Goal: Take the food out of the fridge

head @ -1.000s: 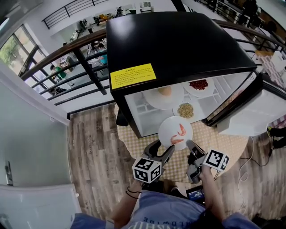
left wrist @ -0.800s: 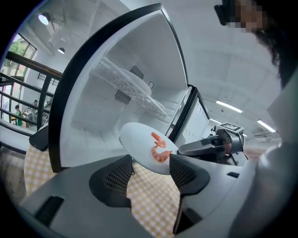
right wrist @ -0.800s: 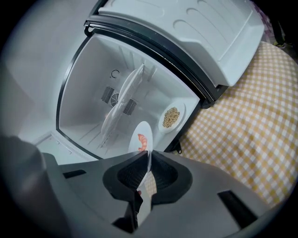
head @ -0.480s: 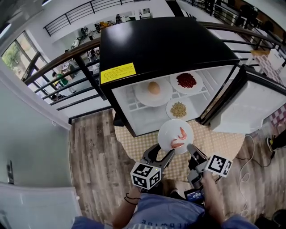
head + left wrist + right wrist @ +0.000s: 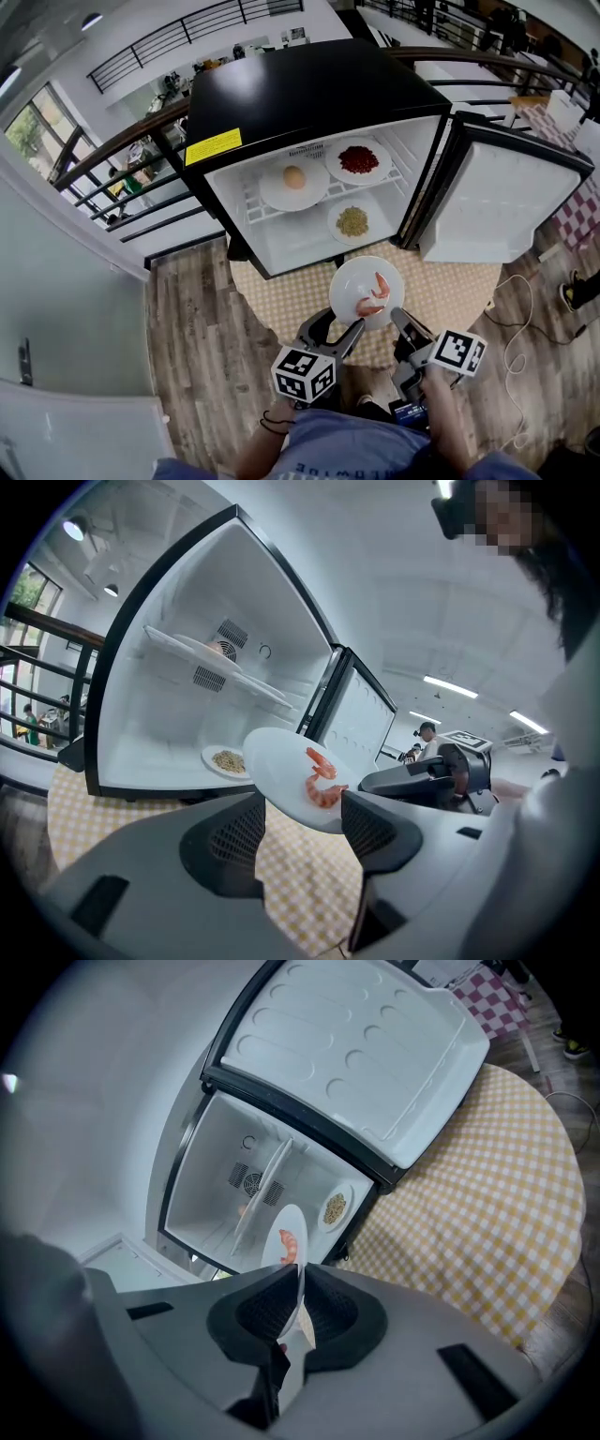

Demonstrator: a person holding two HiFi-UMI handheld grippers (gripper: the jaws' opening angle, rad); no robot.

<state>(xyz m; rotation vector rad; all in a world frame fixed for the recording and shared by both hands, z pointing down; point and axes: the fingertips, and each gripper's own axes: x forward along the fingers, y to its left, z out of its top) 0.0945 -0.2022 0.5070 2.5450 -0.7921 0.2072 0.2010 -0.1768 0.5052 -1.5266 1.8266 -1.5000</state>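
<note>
A white plate with shrimp (image 5: 352, 279) hangs over the yellow checked table (image 5: 450, 292), just in front of the open black fridge (image 5: 309, 84). My right gripper (image 5: 397, 317) is shut on the plate's near right rim; in the right gripper view the plate (image 5: 289, 1227) stands edge-on between the closed jaws (image 5: 293, 1283). My left gripper (image 5: 336, 326) is open at the plate's near left edge, and in the left gripper view its wide jaws (image 5: 305, 822) stand either side of the plate (image 5: 281, 761). Three plates stay inside: a round pale food (image 5: 293, 181), red food (image 5: 358, 159), beige grains (image 5: 352, 221).
The fridge door (image 5: 487, 202) stands swung open to the right. Wood floor (image 5: 187, 319) lies left of the round table, with a railing (image 5: 122, 159) behind. A cable (image 5: 514, 309) trails on the floor at right. A person (image 5: 427, 738) stands far off.
Both grippers have drawn back from the fridge with the shrimp plate, which now sits fully outside over the table. The head view has pulled back, showing the whole fridge interior.
</note>
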